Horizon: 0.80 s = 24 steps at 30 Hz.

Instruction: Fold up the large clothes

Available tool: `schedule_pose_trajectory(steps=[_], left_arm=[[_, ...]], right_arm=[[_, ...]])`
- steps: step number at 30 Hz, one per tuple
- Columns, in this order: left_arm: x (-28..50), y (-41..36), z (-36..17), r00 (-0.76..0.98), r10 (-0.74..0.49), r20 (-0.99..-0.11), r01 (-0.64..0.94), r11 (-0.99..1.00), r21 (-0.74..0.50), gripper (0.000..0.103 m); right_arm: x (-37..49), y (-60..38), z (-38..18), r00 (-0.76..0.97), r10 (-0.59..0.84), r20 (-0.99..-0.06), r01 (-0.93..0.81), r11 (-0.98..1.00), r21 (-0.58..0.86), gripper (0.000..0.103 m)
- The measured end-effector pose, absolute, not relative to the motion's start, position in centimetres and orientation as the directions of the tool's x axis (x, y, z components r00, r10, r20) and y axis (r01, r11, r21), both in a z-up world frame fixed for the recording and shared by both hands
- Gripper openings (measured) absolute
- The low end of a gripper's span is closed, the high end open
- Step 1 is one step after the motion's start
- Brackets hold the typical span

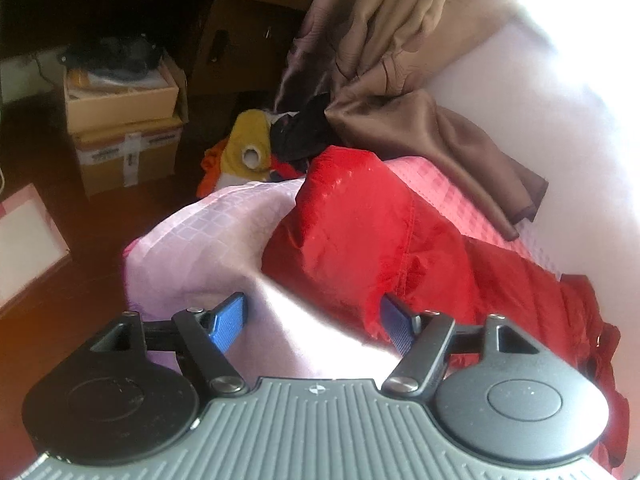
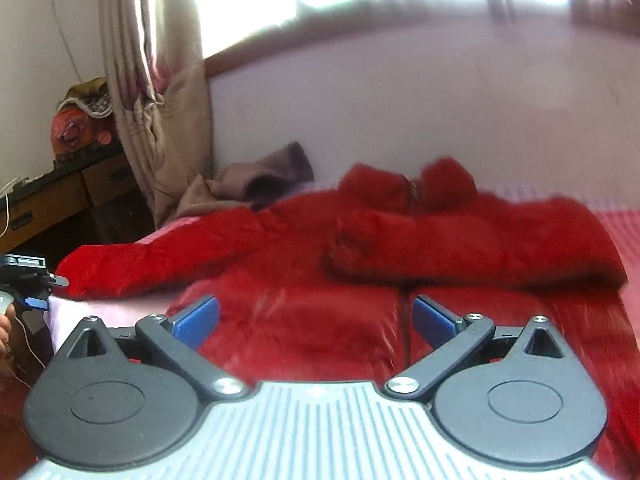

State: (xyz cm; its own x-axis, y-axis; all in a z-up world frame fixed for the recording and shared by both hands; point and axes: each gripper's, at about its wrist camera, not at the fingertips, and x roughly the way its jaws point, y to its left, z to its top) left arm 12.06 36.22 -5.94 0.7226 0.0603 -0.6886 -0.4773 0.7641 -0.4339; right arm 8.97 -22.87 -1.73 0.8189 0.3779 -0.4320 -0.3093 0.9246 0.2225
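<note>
Padding is puffing up the red coat point(image 2: 360, 248) sprawling mid-frame across the pink bedspread point(image 1: 208, 240), looking soft, slick and bulky, so sleeve cuffs or hem are looking best, with left gripper point(image 1: 312, 320) and right gripper point(image 2: 316, 316) both gaping empty.

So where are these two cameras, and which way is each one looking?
Left wrist: on the left gripper, looking down past its blue fingers at the red jacket's sleeve end on the pink bed; no body shows.
Right wrist: on the right gripper, facing across the jacket toward the wall; a hand shows at the edge.
Shared: jacket, bed, brown curtain.
</note>
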Motion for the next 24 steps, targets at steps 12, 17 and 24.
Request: schedule_pose_trajectory(steps=[12, 17, 24], left_arm=[[12.3, 36.3, -4.0, 0.721, 0.112, -0.684, -0.482, 0.790, -0.379, 0.051], [13.9, 35.4, -4.3, 0.702, 0.083, -0.707, -0.446, 0.825, -0.346, 0.061], [14.9, 33.4, -4.0, 0.722, 0.164, -0.672, -0.463, 0.837, -0.292, 0.005]], right_arm=[[5.4, -25.3, -1.4, 0.844, 0.383, -0.375, -0.292, 0.916, 0.276, 0.103], [4.4, -26.6, -2.1, 0.848, 0.369, -0.380, -0.257, 0.914, 0.314, 0.103], [2.3, -27.7, -2.7, 0.852, 0.365, -0.374, -0.249, 0.913, 0.324, 0.103]])
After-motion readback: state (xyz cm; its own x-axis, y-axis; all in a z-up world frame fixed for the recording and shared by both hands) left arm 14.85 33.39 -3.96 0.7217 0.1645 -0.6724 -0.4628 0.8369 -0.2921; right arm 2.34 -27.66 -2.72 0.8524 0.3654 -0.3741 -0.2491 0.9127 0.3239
